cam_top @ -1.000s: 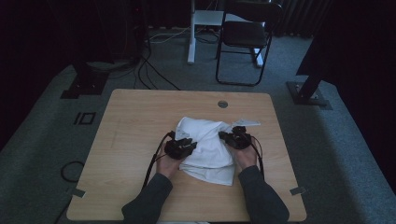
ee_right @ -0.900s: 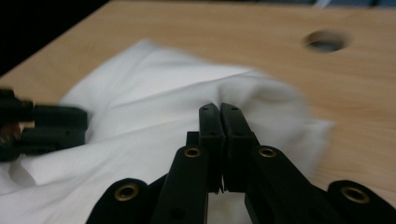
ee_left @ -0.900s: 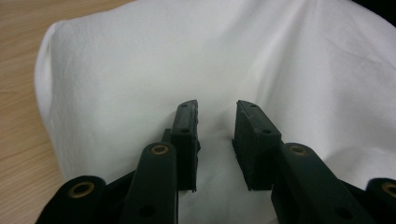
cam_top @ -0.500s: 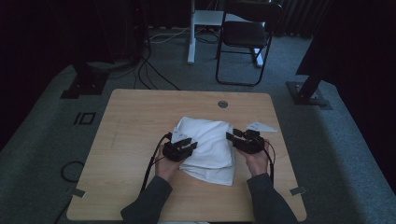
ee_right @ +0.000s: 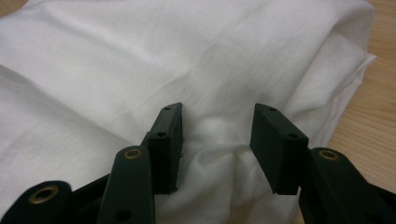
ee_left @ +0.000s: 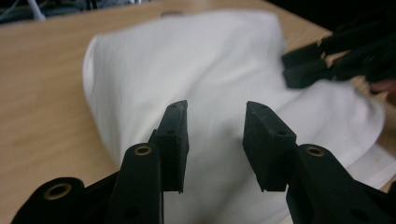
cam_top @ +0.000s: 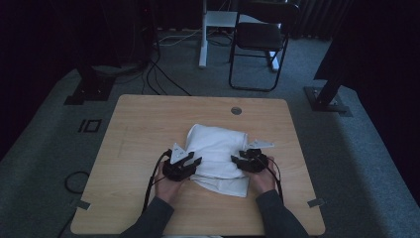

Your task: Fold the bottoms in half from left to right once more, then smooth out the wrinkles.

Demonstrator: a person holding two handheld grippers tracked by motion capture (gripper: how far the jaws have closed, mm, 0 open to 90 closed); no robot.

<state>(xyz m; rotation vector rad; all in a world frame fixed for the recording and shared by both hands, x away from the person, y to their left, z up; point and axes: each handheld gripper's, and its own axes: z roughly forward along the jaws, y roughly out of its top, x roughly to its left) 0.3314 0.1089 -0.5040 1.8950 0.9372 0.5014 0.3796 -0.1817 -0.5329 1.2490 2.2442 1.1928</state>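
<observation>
lying in the middle of the wooden table (cam_top: 138,124) is a white cloth (cam_top: 218,148), folded and a bit puffy, with a loose flat edge sticking out at the side near the person. the left gripper (cam_top: 190,161) sits at the cloth's left edge, and the right gripper (cam_top: 237,161) sits at its right edge. both point in toward the cloth, facing each other.

in the left gripper view, the left gripper (ee_left: 215,135) has its jaws apart, and they have just been opening. the cloth (ee_left: 196,70) is under them, but the pads do not pinch it. the other gripper shows far off at the cloth's far side.

in the right gripper view, the right gripper (ee_right: 217,144) also has its jaws apart. a small wrinkle of cloth (ee_right: 140,60) pokes up between them, but the pads are not pressing on it.
</observation>
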